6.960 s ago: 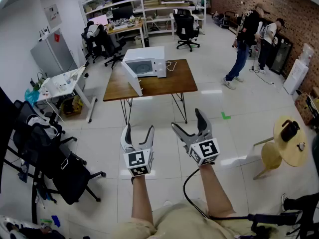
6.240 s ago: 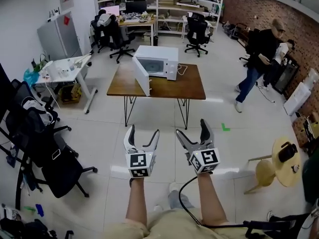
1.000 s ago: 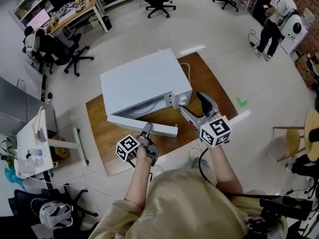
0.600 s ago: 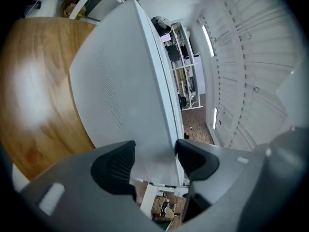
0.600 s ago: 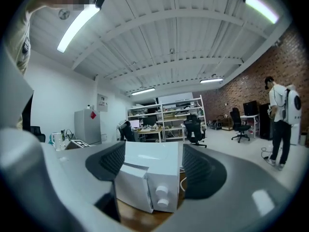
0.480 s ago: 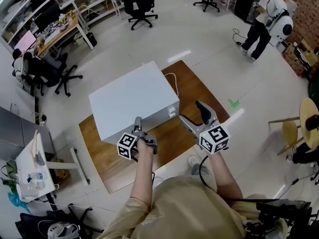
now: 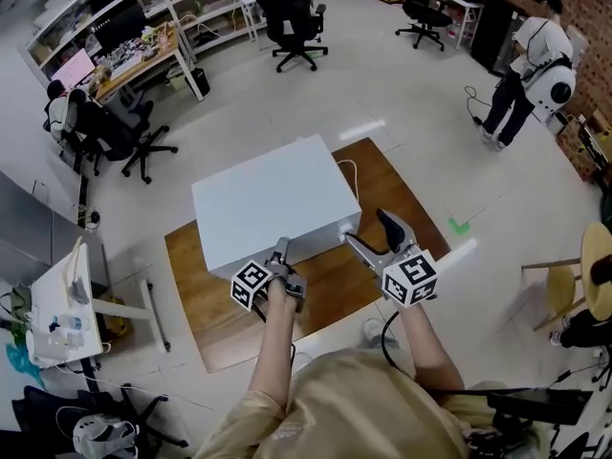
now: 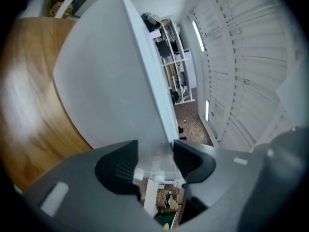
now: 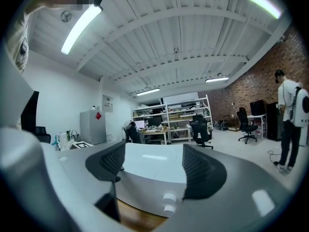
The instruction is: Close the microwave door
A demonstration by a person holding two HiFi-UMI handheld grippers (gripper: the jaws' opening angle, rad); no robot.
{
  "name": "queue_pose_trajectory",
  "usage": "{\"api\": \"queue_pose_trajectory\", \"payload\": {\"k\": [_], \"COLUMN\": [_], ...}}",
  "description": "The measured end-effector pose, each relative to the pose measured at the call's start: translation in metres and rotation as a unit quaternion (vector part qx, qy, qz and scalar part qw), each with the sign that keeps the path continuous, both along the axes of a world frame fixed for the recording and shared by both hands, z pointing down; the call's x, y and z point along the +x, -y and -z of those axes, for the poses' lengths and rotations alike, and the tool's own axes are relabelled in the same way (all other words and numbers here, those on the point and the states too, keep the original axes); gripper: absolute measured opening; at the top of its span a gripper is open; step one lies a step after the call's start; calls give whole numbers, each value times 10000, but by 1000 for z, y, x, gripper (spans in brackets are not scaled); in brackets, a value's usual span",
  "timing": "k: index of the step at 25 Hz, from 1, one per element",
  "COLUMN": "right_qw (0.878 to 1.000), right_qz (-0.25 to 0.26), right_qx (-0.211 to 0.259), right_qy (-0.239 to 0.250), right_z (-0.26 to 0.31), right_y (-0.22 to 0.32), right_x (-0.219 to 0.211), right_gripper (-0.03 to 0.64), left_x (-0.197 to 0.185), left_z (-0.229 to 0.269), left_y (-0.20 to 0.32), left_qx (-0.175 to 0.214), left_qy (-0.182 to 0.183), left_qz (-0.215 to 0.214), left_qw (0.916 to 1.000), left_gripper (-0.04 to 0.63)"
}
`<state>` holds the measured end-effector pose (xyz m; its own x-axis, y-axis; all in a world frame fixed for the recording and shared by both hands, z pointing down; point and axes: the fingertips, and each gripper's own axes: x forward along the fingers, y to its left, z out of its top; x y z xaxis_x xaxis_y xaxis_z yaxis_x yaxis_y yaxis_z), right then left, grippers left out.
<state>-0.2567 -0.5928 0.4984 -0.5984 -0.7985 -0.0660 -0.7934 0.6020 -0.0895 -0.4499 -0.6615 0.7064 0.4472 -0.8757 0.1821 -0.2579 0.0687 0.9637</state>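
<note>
Looks like the tail end of the closing step: microwave [image 7: 271, 208] sitting on the table [image 7: 203, 316], door face seemingly flush with the body from the head view, no gap to be made out there. Left hand-held gripper [image 7: 280, 253] up against the front face, tips touching it or all but, jaws a narrow gap apart with nothing pinched between them, only white microwave surface beyond. Right hand-held gripper [image 7: 373, 238] just beside the front right corner, near the dials [image 9: 164, 197], jaws moderately apart and empty, pointing level across the top of the microwave without touching it. Probably calls next for a short, square press by the left into the door to seat the latch, then a straight pull back; best kept gentle enough not to slide the microwave along the table. Nothing between either gripper and the door. Around: a cable [image 7: 349, 172] trailing off the back of the microwave, office chairs [image 7: 295, 12] and shelves [image 7: 115, 8] well beyond the table, a small white side table [image 7: 62, 304] to the left, a green floor mark [image 7: 460, 226], a stool [image 7: 559, 275] and a standing person [image 7: 521, 75] off to the right, all well apart from the work.
</note>
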Motion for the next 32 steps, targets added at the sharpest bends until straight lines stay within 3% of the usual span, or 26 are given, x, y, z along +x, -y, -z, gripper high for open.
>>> {"api": "queue_pose_trajectory", "payload": {"k": [1, 2, 4, 6, 9, 10, 11, 12, 15, 16, 17, 18, 21, 26, 30, 32], "right_qw": [10000, 9999, 9995, 9990, 9979, 9975, 9971, 9968, 9959, 9953, 9944, 9935, 9916, 9920, 9924, 9923], "right_qz": [77, 151, 289, 416, 593, 639, 668, 671, 447, 323, 213, 129, 25, 100, 140, 147], "right_qx": [11, 13, 18, 64, 172, 211, 257, 318, 671, 823, 960, 1073, 1283, 1254, 1218, 1225], "right_qy": [5, 23, 94, 159, 211, 226, 246, 278, 407, 406, 384, 350, 148, -92, -93, -98], "right_z": [-3, -5, -10, -18, -28, -28, -26, -22, -5, 1, 5, 8, 11, 7, 6, 7], "right_y": [-4, -7, -8, -5, 0, 0, 0, 0, 2, 3, 4, 4, 5, 9, 7, 6], "right_x": [-3, -2, 9, 25, 19, 12, 7, 4, 9, 12, 12, 12, 8, -2, -6, -7], "right_gripper": [359, 359, 359, 359, 359, 359, 359, 359, 357, 357, 357, 356, 337, 337, 337, 337], "left_x": [5, 12, 32, 57, 53, 43, 34, 26, 7, 0, -7, -12, -16, -11, -10, -10], "left_z": [15, 36, 79, 110, 129, 137, 149, 161, 185, 186, 184, 180, 173, 174, 170, 171], "left_y": [-9, -19, -36, -45, -55, -60, -65, -70, -80, -82, -83, -83, -86, -87, -86, -88], "left_qx": [303, 674, 1427, 2138, 2796, 2940, 3073, 3171, 3181, 3115, 3041, 2980, 2919, 2940, 2942, 2917], "left_qy": [32, 85, 435, 1116, 2323, 2820, 3391, 4015, 5676, 6003, 6196, 6276, 6251, 6279, 6498, 6497], "left_qz": [-188, -318, -459, -611, -573, -431, -253, -56, 519, 659, 754, 811, 883, 927, 883, 918], "left_qw": [9994, 9972, 9877, 9686, 9298, 9122, 8888, 8592, 7576, 7337, 7197, 7147, 7185, 7146, 6953, 6959], "left_gripper": [197, 196, 280, 322, 366, 368, 371, 371, 371, 372, 371, 372, 371, 371, 371, 371]}}
